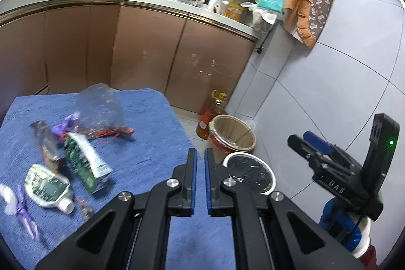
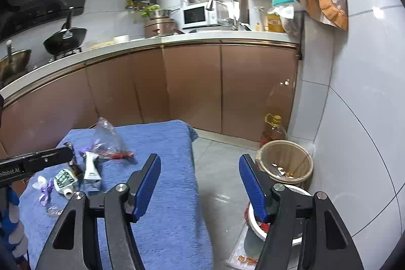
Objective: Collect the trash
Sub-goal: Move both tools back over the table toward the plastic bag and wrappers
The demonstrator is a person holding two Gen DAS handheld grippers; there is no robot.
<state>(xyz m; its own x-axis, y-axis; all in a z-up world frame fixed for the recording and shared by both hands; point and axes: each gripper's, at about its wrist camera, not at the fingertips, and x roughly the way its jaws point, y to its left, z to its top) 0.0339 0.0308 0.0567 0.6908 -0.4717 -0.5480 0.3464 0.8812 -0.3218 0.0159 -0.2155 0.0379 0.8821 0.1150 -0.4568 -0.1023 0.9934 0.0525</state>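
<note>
Blue towel (image 1: 141, 118) bears wrappers near the white bin (image 1: 249, 175), handy for dropping; left gripper (image 1: 200, 184) pressed together empty, right gripper (image 2: 200, 184) spread, empty.

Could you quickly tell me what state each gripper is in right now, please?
Left gripper: closed, nothing between its blue pads.
Right gripper: open and empty, jaws standing wide apart.

"DAS" on the right gripper (image 1: 311, 141); "nRobot.AI" on the left gripper (image 2: 38, 161).
</note>
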